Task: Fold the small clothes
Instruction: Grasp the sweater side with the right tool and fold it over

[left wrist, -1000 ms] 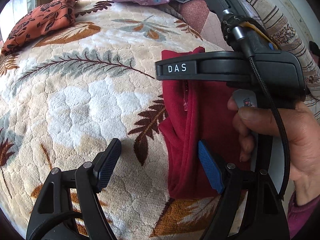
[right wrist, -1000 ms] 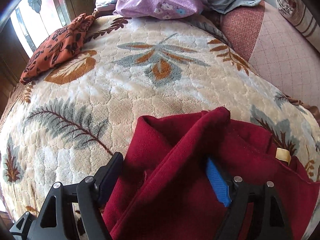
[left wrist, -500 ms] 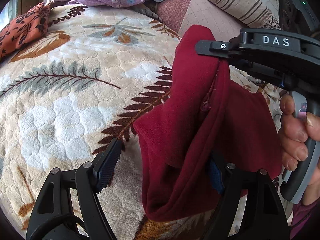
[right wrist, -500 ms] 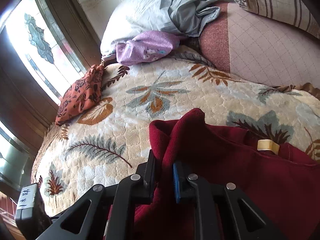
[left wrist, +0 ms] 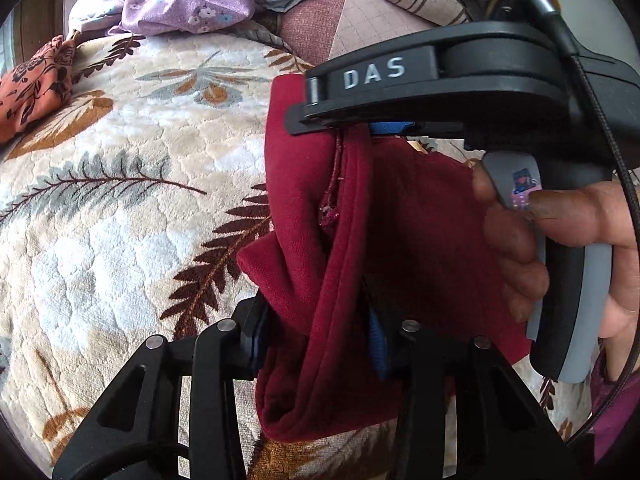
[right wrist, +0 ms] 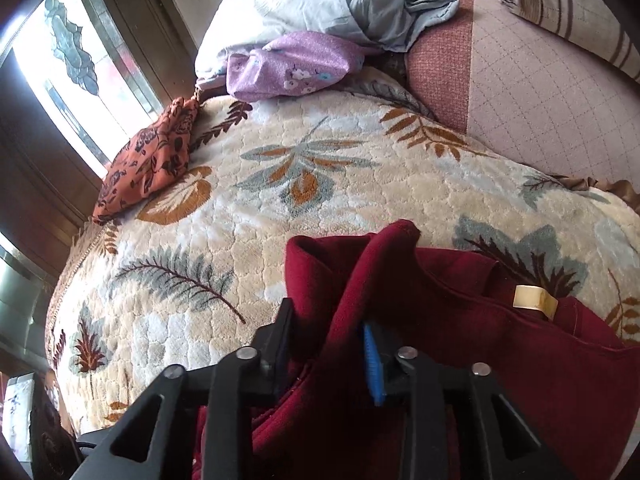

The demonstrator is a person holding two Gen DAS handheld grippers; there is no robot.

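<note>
Lifted off the leaf-patterned blanket on the bed: a dark red garment, bunched into vertical folds and hanging between the two tools. Left gripper closing, a thick fold of the red cloth between its blue pads, both pads pressed into the fabric. Seen from that same left wrist view, right gripper above, marked DAS, clamping the garment's upper edge, a blue pad just showing under the black finger. Right hand wrapped around the grey handle, thumb on top. From the right wrist view, right gripper opening, red cloth bulging up between its fingers and touching both pads; rest of the garment spread to the right over the blanket, a small tan label standing at its edge. Lower hem hanging just above the blanket in the left view. Further back on the bed, well apart from the garment: an orange floral cloth by the window, a purple flowered cloth, and a pale blue crumpled sheet behind it.
</note>
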